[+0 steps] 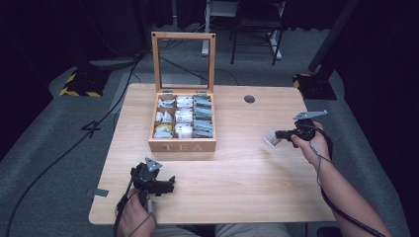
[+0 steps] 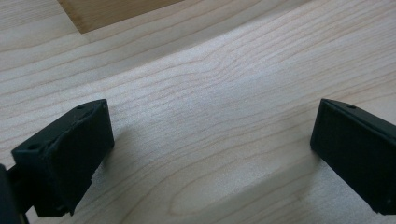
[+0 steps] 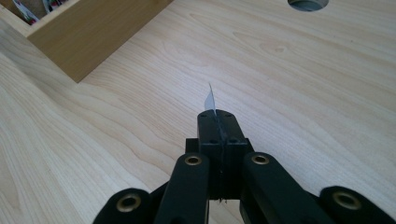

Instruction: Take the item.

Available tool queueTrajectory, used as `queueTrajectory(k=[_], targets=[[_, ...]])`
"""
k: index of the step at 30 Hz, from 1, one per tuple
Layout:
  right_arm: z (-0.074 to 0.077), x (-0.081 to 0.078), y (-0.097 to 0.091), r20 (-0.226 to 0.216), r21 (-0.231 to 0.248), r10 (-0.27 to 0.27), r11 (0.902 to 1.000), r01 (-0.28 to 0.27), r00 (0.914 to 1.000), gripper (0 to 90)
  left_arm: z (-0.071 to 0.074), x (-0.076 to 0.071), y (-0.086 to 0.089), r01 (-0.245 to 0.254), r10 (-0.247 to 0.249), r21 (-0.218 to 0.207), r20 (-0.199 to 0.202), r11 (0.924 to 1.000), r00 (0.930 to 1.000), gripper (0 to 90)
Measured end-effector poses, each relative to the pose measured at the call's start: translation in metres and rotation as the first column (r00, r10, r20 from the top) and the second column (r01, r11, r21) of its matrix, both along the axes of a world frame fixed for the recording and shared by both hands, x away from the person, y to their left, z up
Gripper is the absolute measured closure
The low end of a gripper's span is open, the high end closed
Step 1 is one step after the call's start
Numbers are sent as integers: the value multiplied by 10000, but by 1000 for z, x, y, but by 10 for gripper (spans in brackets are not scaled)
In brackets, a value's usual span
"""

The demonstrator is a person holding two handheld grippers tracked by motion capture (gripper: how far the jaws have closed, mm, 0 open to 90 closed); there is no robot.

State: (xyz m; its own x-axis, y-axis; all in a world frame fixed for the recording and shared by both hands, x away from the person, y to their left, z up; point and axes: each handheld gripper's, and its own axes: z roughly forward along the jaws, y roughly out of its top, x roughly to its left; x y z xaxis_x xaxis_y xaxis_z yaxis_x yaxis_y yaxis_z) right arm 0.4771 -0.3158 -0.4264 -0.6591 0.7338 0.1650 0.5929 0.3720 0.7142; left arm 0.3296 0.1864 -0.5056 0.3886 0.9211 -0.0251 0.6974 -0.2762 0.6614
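Table point(image 1: 237, 182) carried tea box point(image 1: 182, 145), lid up, compartments packed with sachets point(image 1: 184, 116) in three columns. Your right gripper point(image 1: 274, 135) hung right of box, above table, jaws clenched on one sachet point(image 3: 210, 99), edge-on, thin sliver showing past tips. Your left gripper point(image 2: 210, 154) sat in front of box, low over bare wood, jaws spread, nothing between. My guess: sachet was in transit outside box. You did well to keep squeeze firm, move level, lower flat before release; thin packet could slip.
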Motion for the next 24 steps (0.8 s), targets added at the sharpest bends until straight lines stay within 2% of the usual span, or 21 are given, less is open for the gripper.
queueTrajectory(k=[11, 18, 22, 24], targets=[[-17, 3, -6, -768, 265, -183, 9994, 204, 9969, 900, 0, 0, 0, 2, -2, -1, 2, 10000, 10000, 0], [-23, 4, -9, -983, 194, -289, 9993, 309, 9947, 900, 0, 0, 0, 1, -1, -2, 2, 10000, 10000, 0], [-27, 5, -11, -1015, 178, -376, 9991, 396, 9941, 831, 0, 0, 0, 6, -6, -10, 6, 10000, 10000, 0], [-29, 5, -12, -930, 236, -455, 9986, 479, 9946, 727, 0, 0, 0, 4, -4, -12, 5, 10000, 10000, 0]])
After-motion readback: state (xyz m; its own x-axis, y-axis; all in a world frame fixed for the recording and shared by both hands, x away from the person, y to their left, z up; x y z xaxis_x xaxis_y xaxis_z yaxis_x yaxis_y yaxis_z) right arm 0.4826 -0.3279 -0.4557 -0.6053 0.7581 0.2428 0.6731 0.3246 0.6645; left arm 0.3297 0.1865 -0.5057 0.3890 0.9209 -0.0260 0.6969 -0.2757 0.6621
